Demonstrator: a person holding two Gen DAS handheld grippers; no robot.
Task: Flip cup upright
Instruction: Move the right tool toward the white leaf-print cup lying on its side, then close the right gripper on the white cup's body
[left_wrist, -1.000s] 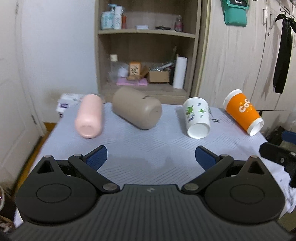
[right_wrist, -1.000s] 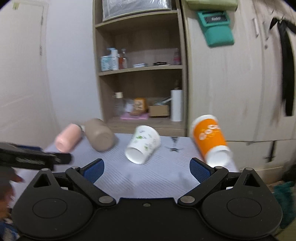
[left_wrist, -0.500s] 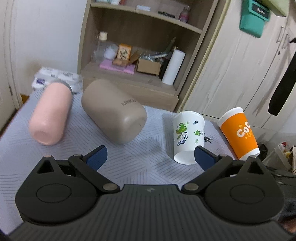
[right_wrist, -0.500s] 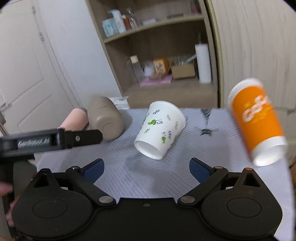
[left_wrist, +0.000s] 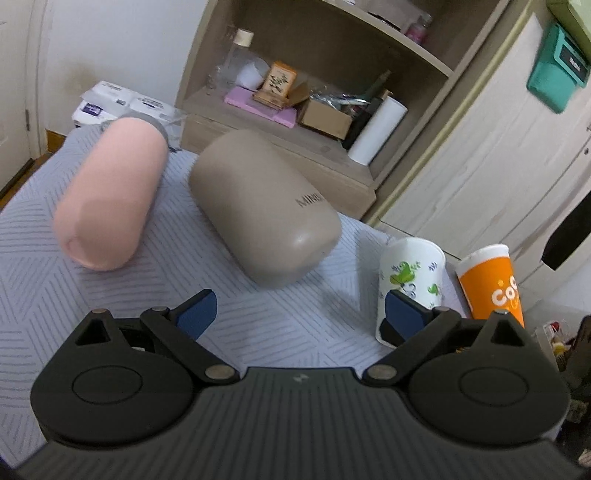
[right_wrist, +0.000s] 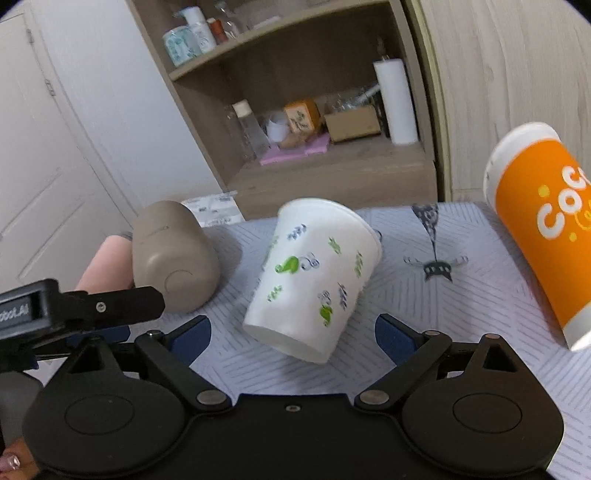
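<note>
Several cups lie on their sides on a striped grey-blue cloth. A pink tumbler (left_wrist: 110, 199) lies at the left, a beige tumbler (left_wrist: 266, 210) beside it. A white paper cup with green leaf prints (left_wrist: 410, 280) (right_wrist: 314, 277) and an orange paper cup (left_wrist: 491, 284) (right_wrist: 546, 251) lie to the right. My left gripper (left_wrist: 299, 314) is open and empty, just short of the beige tumbler. My right gripper (right_wrist: 291, 332) is open, its fingertips on either side of the white cup's base, not touching it.
The cloth-covered table (left_wrist: 48, 295) ends at the far side before a wooden shelf unit (left_wrist: 295, 122) holding a paper roll, boxes and bottles. White cupboard doors (left_wrist: 498, 158) stand at the right. The left gripper's arm (right_wrist: 74, 306) crosses the left of the right wrist view.
Both grippers have moved forward and lower toward the cups. The beige tumbler and white cup now loom larger. Both sets of jaws stayed open.
</note>
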